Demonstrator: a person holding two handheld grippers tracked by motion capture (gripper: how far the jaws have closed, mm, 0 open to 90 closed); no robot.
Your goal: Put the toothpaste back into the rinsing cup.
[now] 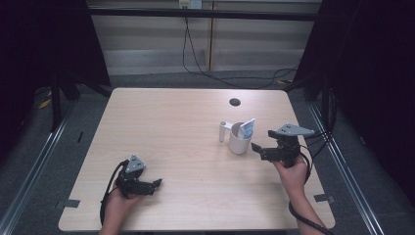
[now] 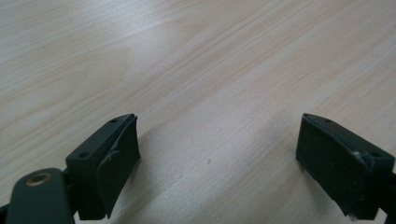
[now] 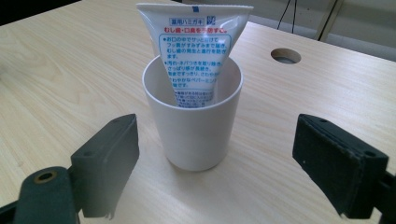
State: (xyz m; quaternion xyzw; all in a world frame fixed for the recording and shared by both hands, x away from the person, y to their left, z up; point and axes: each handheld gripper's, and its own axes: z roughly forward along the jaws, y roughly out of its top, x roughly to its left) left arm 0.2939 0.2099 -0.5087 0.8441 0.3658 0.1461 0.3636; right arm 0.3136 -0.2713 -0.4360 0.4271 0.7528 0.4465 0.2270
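Right tool (image 3: 212,154) jaws wide, cup (image 3: 194,126) just ahead, tube (image 3: 194,51) upright inside. Approach level, grip cup low, avoid tipping. Left tool (image 2: 217,158) wide, empty, over table (image 2: 187,56).

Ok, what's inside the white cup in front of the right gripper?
A toothpaste tube stands in the white cup, crimped end up, leaning on the far rim. Its lower end is hidden by the cup wall.

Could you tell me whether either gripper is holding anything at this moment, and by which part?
Nothing is held. The right gripper stands open before the white cup with the toothpaste tube in it, without touching it; the left gripper is open over bare table.
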